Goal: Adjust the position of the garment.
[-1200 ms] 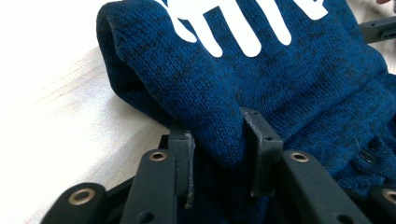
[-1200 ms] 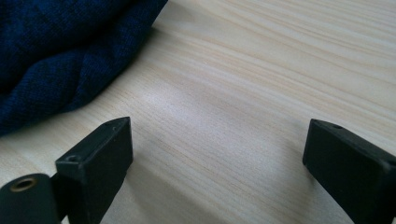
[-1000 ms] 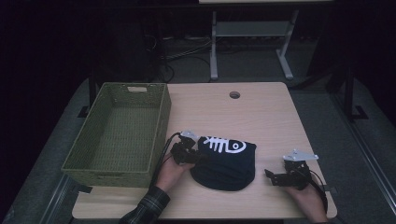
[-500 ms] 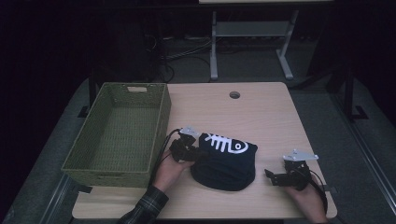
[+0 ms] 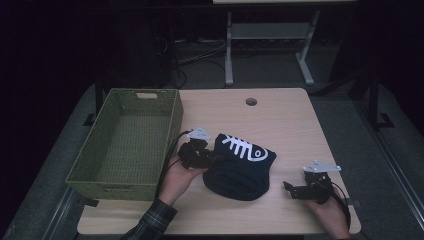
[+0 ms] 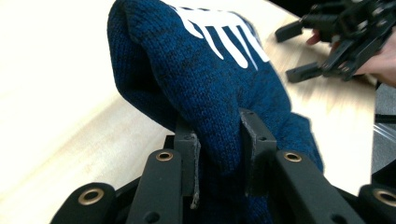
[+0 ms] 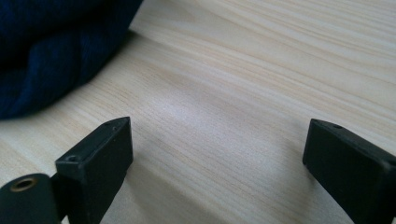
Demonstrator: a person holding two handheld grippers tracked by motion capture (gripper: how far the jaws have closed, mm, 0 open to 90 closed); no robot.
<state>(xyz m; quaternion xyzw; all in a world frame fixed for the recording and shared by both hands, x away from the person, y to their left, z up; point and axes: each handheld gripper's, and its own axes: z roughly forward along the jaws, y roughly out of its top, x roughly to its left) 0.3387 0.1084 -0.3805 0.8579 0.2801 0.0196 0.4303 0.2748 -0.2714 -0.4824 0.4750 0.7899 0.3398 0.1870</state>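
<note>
Fingers (image 6: 252, 140) of the left gripper (image 6: 219, 154) clamped the navy beanie (image 5: 240, 167), centre-table, basket (image 5: 125, 145) at nine o'clock; lifting slowly would suit. Right gripper (image 7: 215, 154) rested, jaws apart.

hidden: knit hat (image 6: 219, 93) is covering left gripper (image 6: 218, 154) finger pads | cut off: hat is running past right gripper view's left edge

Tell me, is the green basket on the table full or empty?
Empty: the green basket shows only its bare woven floor; the dark blue hat lies outside it on the table.
</note>
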